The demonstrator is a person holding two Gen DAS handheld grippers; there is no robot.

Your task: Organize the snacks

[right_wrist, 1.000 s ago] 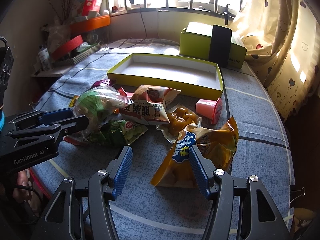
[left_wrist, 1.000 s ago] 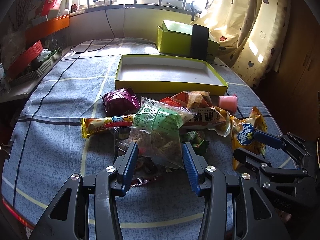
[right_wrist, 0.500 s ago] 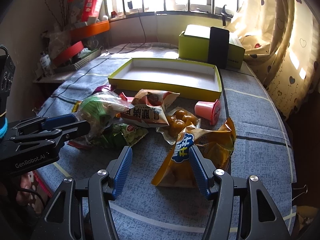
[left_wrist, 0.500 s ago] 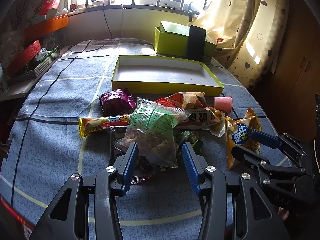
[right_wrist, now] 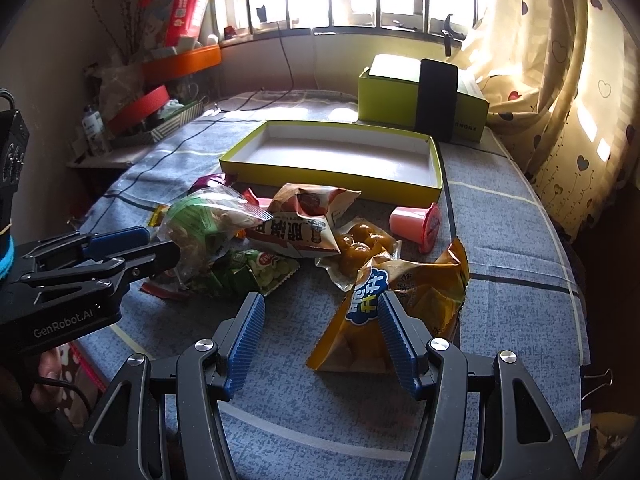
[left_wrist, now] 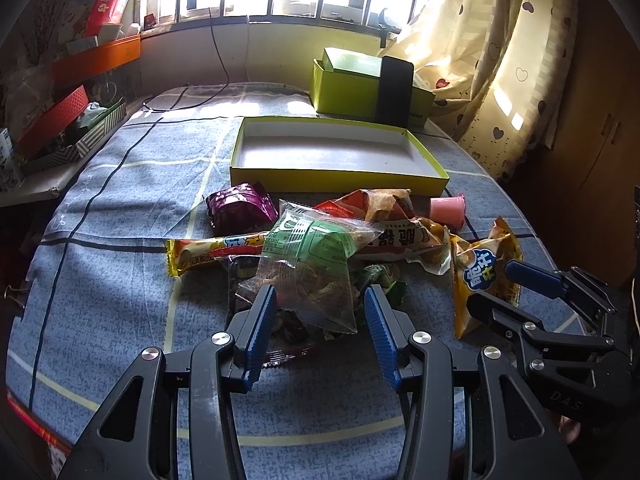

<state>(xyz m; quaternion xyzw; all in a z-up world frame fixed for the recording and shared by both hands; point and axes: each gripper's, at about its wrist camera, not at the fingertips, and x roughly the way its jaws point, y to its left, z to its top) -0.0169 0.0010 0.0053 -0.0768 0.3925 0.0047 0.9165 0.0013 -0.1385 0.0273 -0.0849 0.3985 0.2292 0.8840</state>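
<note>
Left gripper: jaws partly apart, straddling the near corner of a clear bag with green label; whether the pads press it cannot be told.

Right gripper: jaws wide, nothing gripped; its right finger lies over the near end of an orange chip bag.

Snack pile, on the near side of the yellow tray: green pea packet, long yellow bar, pouch of golden balls, red-and-white packet, purple pouch, pink cup on its side.

Yellow tray: beyond the pile, holding nothing.

Green box: behind the tray, a black slab against its front.
</note>
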